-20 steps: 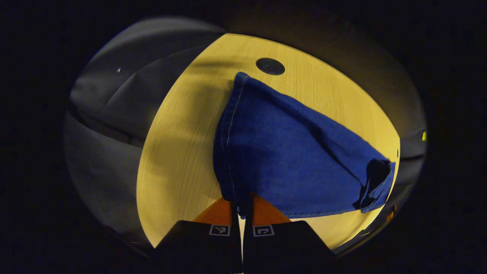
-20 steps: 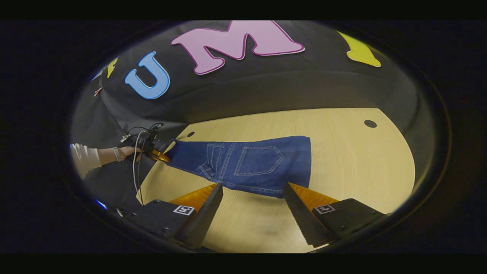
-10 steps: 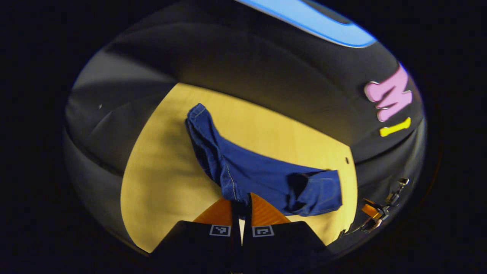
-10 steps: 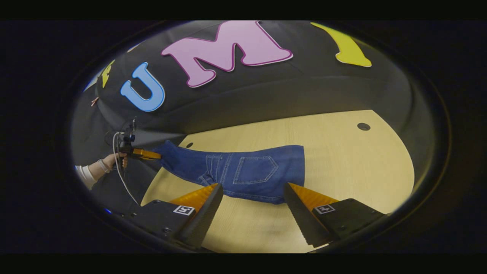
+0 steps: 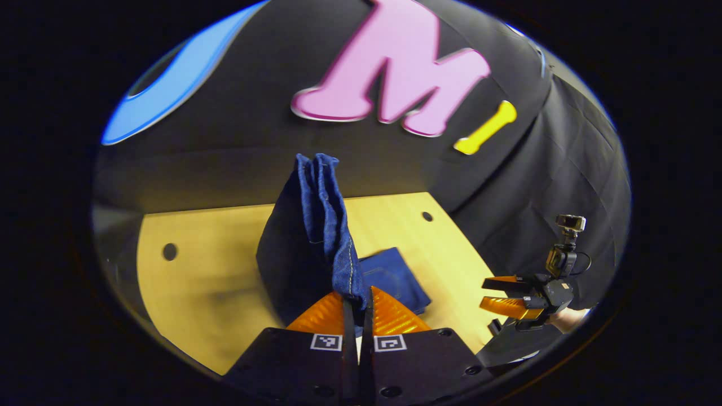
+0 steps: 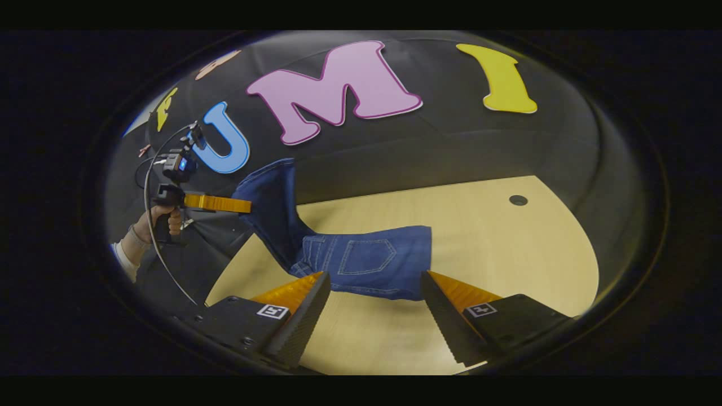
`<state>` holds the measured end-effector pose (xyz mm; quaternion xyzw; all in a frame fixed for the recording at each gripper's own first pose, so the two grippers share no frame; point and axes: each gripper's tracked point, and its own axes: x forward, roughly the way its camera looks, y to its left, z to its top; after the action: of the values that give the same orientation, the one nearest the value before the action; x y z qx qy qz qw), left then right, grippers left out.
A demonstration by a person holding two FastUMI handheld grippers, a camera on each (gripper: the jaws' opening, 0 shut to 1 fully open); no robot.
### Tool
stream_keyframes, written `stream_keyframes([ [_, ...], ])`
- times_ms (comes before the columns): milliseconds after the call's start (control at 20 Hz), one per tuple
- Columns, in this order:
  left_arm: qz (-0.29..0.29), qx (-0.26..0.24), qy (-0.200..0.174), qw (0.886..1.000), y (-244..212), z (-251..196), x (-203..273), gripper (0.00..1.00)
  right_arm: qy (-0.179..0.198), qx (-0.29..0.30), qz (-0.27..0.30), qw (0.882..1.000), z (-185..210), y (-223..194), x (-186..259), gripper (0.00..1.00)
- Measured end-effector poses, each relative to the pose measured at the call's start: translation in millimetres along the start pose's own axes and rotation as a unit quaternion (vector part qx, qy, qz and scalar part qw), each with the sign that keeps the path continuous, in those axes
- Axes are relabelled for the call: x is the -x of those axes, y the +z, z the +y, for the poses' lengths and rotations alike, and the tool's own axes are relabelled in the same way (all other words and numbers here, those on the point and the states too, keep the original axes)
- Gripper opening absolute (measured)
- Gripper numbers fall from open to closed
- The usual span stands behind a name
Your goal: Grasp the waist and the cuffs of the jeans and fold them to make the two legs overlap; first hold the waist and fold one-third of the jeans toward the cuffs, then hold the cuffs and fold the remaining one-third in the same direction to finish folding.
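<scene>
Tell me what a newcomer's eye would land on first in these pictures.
First, the blue jeans: one end lies flat on the wooden table, pocket up, while the other is hoisted into the air at the left of the right gripper view. There the left hand-held gripper pinches the denim. The right hand-held gripper hangs open near the flat end, holding nothing.
</scene>
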<state>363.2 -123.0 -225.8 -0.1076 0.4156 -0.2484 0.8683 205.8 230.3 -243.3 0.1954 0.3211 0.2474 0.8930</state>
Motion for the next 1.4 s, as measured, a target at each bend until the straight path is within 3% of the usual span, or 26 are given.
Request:
stream_keyframes([
  [100, 0.026, 0.002, -0.021, 0.999, -21, -28, -47, 0.06, -0.008, -0.006, -0.003, 1.000, -11, -2, 11, 0.98],
  [150, 0.044, -0.003, -0.014, 0.999, -34, -31, -68, 0.06, -0.011, -0.010, -0.004, 1.000, -15, -4, 15, 0.98],
  [450, 0.155, 0.001, 0.082, 0.984, -118, -31, -153, 0.08, -0.028, -0.014, -0.007, 0.999, -49, -11, 40, 0.98],
  [550, 0.185, -0.009, 0.114, 0.976, -144, -26, -165, 0.12, -0.028, -0.006, -0.005, 1.000, -60, -12, 43, 0.98],
  [600, 0.191, -0.014, 0.120, 0.974, -156, -27, -170, 0.19, -0.028, 0.006, -0.013, 0.999, -64, -7, 43, 0.98],
  [650, 0.186, -0.015, 0.125, 0.974, -158, -32, -170, 0.21, -0.025, 0.022, -0.013, 0.999, -68, -6, 42, 0.98],
  [700, 0.181, -0.009, 0.119, 0.976, -158, -37, -175, 0.39, -0.023, 0.038, -0.012, 0.999, -70, -6, 42, 0.97],
  [900, 0.143, 0.022, 0.123, 0.982, -153, -52, -169, 0.91, -0.002, 0.082, -0.028, 0.996, -63, 12, 40, 0.97],
  [1000, 0.110, 0.050, 0.116, 0.986, -142, -65, -152, 0.99, 0.002, 0.098, -0.044, 0.994, -56, 25, 47, 1.00],
  [1100, 0.061, 0.067, 0.107, 0.990, -127, -78, -127, 0.97, 0.000, 0.112, -0.067, 0.991, -48, 39, 58, 0.97],
  [1250, -0.025, 0.039, 0.111, 0.993, -99, -98, -67, 0.97, -0.019, 0.132, -0.106, 0.985, -36, 55, 90, 0.97],
  [1400, -0.112, 0.002, 0.119, 0.987, -81, -126, 14, 0.97, -0.041, 0.139, -0.151, 0.978, -14, 67, 130, 0.98],
])
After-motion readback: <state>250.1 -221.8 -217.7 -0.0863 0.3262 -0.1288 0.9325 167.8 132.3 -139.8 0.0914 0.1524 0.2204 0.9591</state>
